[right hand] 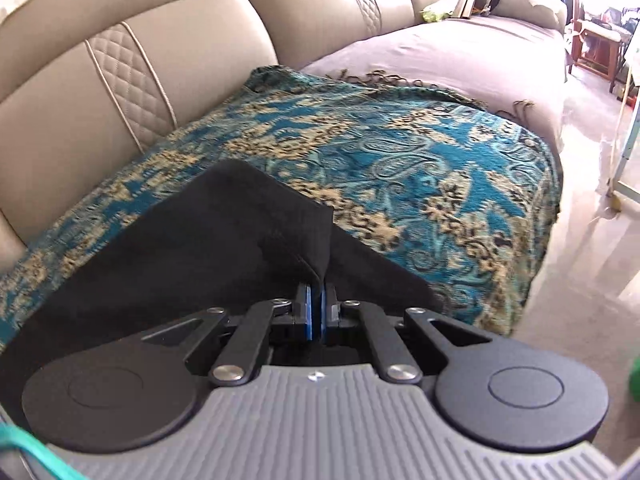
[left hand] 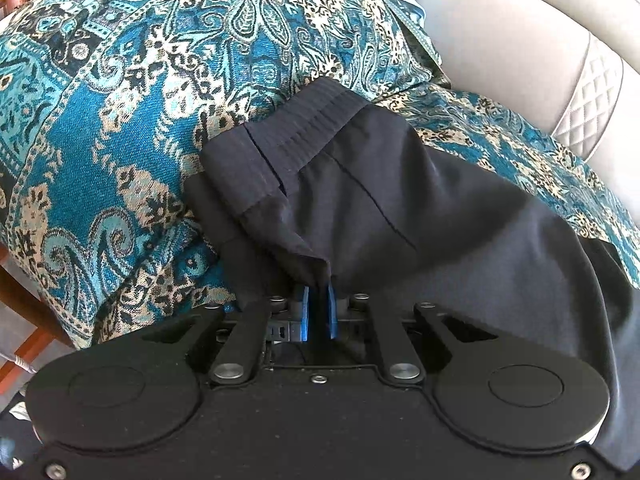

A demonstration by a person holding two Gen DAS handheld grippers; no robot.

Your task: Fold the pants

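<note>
Two grippers, each clamped on dark pants [left hand: 360, 200]. Left gripper [left hand: 318, 300]: blue pads pinch fabric fold, ribbed waistband [left hand: 304, 120] at 12 o'clock. Right gripper [right hand: 319, 300]: pads nearly together, black cloth edge between. Pants lie on teal paisley throw [right hand: 420, 152] over beige sofa [right hand: 180, 40]. No containers. Pants' lower part hidden behind gripper bodies; clutter at sofa's far end indistinct.

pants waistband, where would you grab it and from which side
Take the ribbed waistband at its corner edge nearest the left gripper, coming from the near, lower side; its layers lie stacked and flat on the patterned throw, so a thin pinch probably catches them all.
</note>
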